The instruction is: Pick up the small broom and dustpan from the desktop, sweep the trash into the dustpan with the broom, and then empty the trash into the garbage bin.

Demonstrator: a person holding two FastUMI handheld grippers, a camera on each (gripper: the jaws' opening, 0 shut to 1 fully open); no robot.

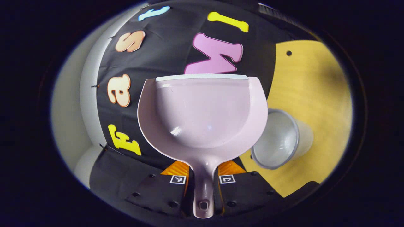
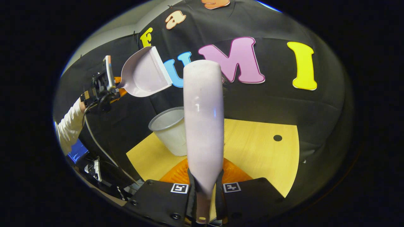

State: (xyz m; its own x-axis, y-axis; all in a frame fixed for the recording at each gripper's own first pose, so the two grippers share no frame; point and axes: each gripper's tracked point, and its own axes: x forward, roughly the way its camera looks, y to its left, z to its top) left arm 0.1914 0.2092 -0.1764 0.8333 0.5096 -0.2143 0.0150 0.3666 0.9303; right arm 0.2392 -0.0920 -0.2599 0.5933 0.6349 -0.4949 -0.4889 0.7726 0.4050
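Left gripper [image 1: 203, 183] is clamped on the pink dustpan [image 1: 202, 113] by its slim handle, raised beside the grey garbage bin [image 1: 279, 138] on the desk [image 1: 312, 94]; light, rigid, smooth plastic; right gripper [image 2: 204, 189] pinches the broom [image 2: 203, 119] at its handle end.

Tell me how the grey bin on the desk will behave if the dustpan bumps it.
The bin looks like thin, translucent plastic, so it is probably light and would slide or tip on the smooth wooden desk. It tapers toward its base, which likely makes it top-heavy when knocked at the rim. The dustpan looks like stiff moulded plastic and probably would not flex on contact.
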